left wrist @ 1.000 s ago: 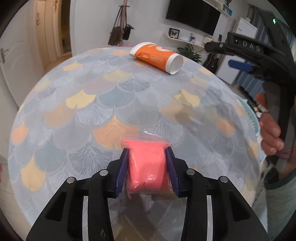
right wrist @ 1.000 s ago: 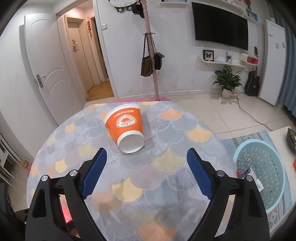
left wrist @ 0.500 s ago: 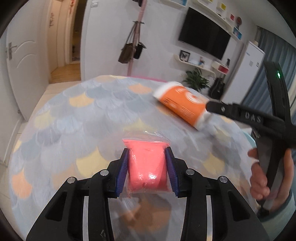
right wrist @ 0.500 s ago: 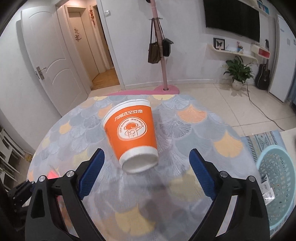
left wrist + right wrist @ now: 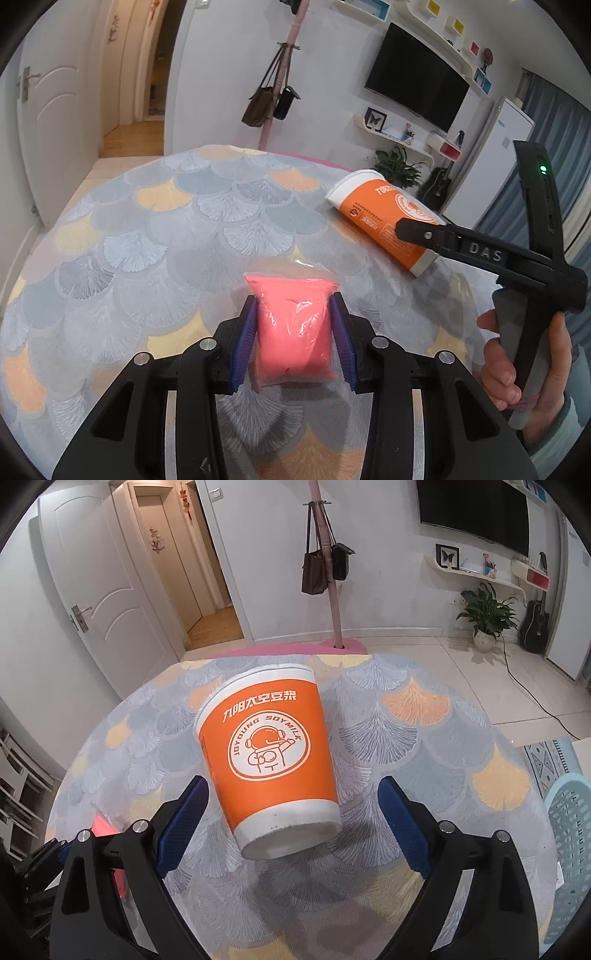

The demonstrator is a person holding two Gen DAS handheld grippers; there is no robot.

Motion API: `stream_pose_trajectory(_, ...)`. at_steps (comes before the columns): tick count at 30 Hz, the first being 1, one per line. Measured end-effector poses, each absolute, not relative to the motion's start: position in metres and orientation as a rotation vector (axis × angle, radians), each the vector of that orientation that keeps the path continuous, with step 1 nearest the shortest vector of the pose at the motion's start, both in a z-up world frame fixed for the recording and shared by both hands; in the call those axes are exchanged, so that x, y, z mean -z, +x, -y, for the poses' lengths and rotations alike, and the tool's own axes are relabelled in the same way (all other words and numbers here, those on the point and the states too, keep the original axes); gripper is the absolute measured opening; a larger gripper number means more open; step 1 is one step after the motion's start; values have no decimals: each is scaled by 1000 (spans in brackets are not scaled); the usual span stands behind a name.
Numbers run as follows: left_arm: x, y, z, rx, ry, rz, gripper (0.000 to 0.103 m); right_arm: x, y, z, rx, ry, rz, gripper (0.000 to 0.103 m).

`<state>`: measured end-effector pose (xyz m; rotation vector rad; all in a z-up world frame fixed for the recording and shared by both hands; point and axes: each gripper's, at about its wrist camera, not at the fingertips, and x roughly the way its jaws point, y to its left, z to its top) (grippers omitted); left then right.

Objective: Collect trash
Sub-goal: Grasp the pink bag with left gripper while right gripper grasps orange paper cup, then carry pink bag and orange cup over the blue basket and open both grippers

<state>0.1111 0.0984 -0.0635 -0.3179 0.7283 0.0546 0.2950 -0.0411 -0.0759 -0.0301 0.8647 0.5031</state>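
My left gripper (image 5: 293,314) is shut on a pink plastic bag (image 5: 291,332), held just above the round table (image 5: 147,240). An orange paper cup (image 5: 267,753) lies on its side on the table, base toward the right wrist camera. My right gripper (image 5: 291,801) is open with a blue pad on each side of the cup's lower end, not touching it. The cup (image 5: 380,218) and the right gripper's finger also show in the left wrist view, at the right.
A light blue laundry-style basket (image 5: 569,834) stands on the floor off the table's right edge. A pink coat stand (image 5: 328,565) with bags is behind the table. The table has a scale-pattern cloth.
My right gripper has moved forward so the cup now sits between its open fingers. My left gripper has lifted and tilted up with the pink bag still held.
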Motion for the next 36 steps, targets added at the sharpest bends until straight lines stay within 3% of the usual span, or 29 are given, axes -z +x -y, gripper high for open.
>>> stream_pose_trajectory(7, 63, 110, -98, -59, -316, -728, 38, 75, 291, 31, -506, -72, -848, 85)
stream_pose_trajectory(11, 63, 111, -99, -63, -318, -728, 38, 77, 289, 25, -520, -97, -854, 65)
stream_pose_trajectory(14, 63, 111, -99, -62, -320, -727, 38, 76, 286, 25, -528, -105, -840, 62)
stream_pose_trajectory(27, 56, 110, -91, -35, -317, -732, 38, 50, 257, 51, -534, -62, -723, 62)
stream_pose_trajectory(36, 11, 117, -39, 95, -245, -674, 38, 11, 214, 124, -381, 0, -610, 62)
